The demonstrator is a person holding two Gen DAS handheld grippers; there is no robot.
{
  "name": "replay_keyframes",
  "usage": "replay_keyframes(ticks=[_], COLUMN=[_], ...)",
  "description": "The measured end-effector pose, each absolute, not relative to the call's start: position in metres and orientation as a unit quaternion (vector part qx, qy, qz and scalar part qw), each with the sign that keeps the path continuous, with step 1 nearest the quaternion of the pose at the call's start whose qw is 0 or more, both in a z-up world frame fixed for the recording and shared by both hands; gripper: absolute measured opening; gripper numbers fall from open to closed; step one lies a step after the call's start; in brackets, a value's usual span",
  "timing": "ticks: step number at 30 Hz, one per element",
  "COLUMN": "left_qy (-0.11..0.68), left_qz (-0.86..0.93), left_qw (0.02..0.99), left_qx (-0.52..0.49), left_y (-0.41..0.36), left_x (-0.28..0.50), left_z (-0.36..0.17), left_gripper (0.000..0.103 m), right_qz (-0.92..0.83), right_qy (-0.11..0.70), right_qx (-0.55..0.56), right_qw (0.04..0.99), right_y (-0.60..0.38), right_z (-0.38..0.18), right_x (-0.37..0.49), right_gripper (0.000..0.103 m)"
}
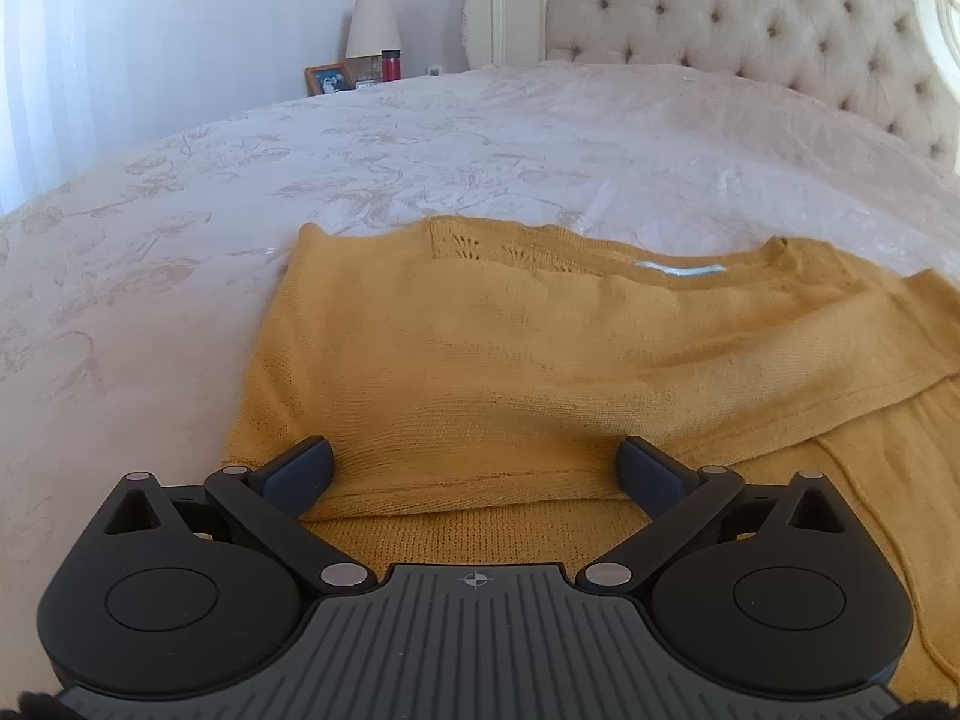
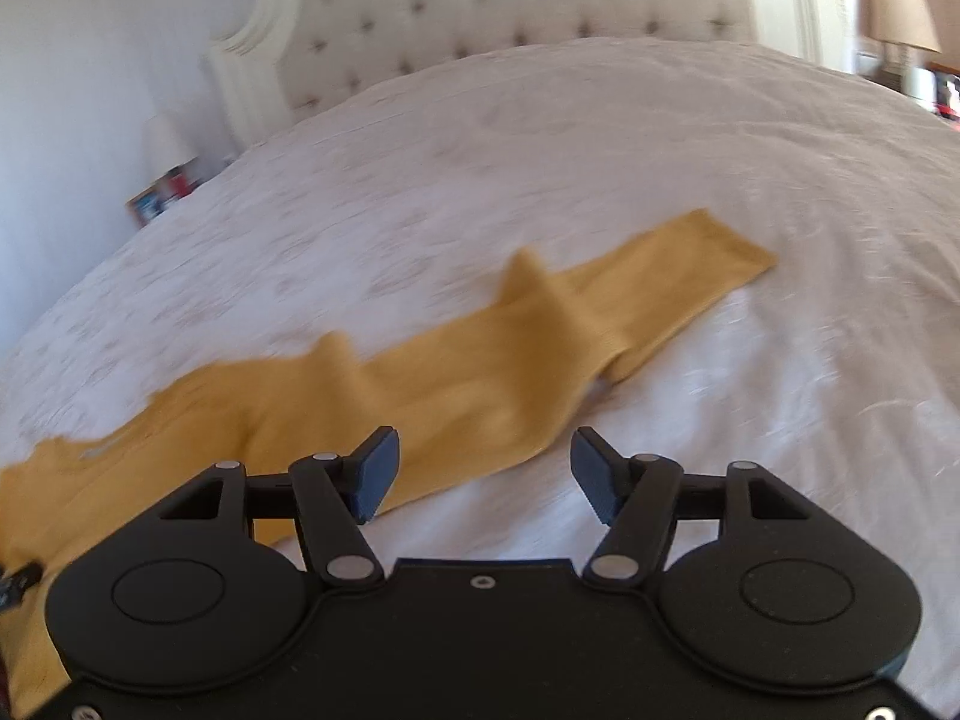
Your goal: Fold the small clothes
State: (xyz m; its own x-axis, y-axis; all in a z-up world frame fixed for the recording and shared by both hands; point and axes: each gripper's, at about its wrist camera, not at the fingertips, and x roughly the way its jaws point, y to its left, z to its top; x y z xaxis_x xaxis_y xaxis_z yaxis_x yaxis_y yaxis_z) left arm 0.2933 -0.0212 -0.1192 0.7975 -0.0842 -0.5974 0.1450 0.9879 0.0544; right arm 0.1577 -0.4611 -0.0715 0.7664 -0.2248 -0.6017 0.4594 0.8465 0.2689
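on bed (image 1: 420, 138), mustard sweater (image 1: 480, 348) half-folded, sleeve (image 2: 600, 312) outstretched.

Pretty bright bedroom. A big bed (image 1: 480, 138) with a white floral-embossed bedspread fills most of both views. Cream tufted headboard (image 1: 750, 18) sits at the upper right of the left view, with a carved off-white frame. Upper middle-left there's a lamp (image 1: 372, 27), a framed photo (image 1: 327, 79) and a red flask (image 1: 391, 65). Plain white walls (image 1: 150, 30), with daylight washing in from the left.
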Motion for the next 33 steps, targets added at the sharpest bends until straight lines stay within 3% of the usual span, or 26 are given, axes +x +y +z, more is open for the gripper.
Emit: replay_keyframes(ticks=[13, 23, 24, 25, 26, 27, 28, 33], left_qy=[0.311, 0.312, 0.312, 0.312, 0.312, 0.312, 0.312, 0.312], left_qz=[-0.058, -0.057, -0.057, -0.057, -0.057, -0.057, -0.057, -0.057], left_qw=[0.947, 0.947, 0.947, 0.947, 0.947, 0.947, 0.947, 0.947], left_qx=[0.046, 0.048, 0.048, 0.048, 0.048, 0.048, 0.048, 0.048], left_y=[-0.019, -0.02, -0.02, -0.02, -0.02, -0.02, -0.02, -0.02], left_x=[0.292, 0.292, 0.292, 0.292, 0.292, 0.292, 0.292, 0.293], left_z=[-0.122, -0.122, -0.122, -0.122, -0.122, -0.122, -0.122, -0.122], left_gripper=[0.103, 0.103, 0.103, 0.103, 0.103, 0.103, 0.103, 0.103], right_qz=[-0.254, -0.252, -0.253, -0.253, -0.256, -0.26, -0.261, -0.26], right_qy=[0.291, 0.298, 0.299, 0.3, 0.303, 0.306, 0.307, 0.277], right_qx=[0.206, 0.221, 0.22, 0.217, 0.212, 0.212, 0.217, 0.189], right_qw=[0.899, 0.894, 0.893, 0.894, 0.893, 0.891, 0.889, 0.905], right_y=[-0.564, -0.584, -0.585, -0.584, -0.584, -0.585, -0.586, -0.57], right_z=[-0.102, -0.121, -0.12, -0.119, -0.117, -0.115, -0.112, -0.068], right_x=[0.199, 0.222, 0.223, 0.223, 0.224, 0.225, 0.224, 0.217], right_gripper=[0.076, 0.082, 0.076, 0.059, 0.048, 0.02, 0.012, 0.012])
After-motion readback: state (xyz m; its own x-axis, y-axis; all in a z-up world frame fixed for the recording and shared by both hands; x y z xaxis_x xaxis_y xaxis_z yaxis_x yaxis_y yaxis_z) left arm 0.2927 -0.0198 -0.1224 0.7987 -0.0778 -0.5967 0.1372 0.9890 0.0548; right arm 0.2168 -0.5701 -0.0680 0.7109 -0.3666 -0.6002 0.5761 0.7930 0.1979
